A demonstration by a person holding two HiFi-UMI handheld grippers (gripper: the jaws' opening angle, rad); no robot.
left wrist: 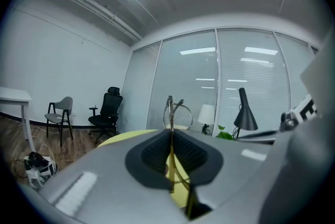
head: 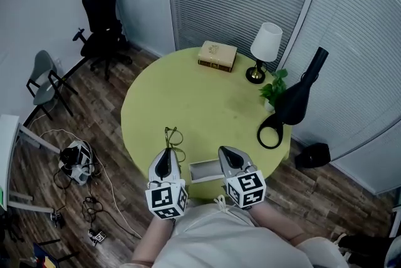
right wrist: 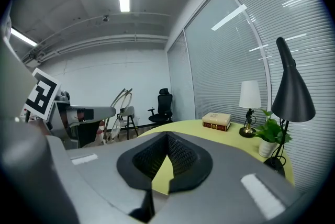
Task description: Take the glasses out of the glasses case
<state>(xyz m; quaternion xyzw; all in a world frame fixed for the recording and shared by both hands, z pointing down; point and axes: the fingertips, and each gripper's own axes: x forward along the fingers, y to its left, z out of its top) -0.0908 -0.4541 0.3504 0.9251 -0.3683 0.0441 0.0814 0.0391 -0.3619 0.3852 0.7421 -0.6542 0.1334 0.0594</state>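
My left gripper (head: 168, 151) is shut on a pair of thin-framed glasses (head: 173, 135), pinching one temple arm. In the left gripper view the glasses (left wrist: 177, 111) stick up past the tips of the gripper (left wrist: 170, 133), above the table. A pale open glasses case (head: 203, 171) lies on the yellow-green round table (head: 188, 97) near its front edge, between the two grippers. My right gripper (head: 227, 151) hovers beside the case's right end, shut, with nothing seen between the jaws (right wrist: 167, 137). The right gripper view shows the glasses (right wrist: 116, 108) at its left.
At the table's far side lie a book (head: 217, 55), a white-shaded lamp (head: 265, 51), a small plant (head: 274, 90) and a black desk lamp (head: 294, 101). On the wooden floor to the left are a black office chair (head: 103, 22), a grey chair (head: 44, 82) and cables (head: 78, 160).
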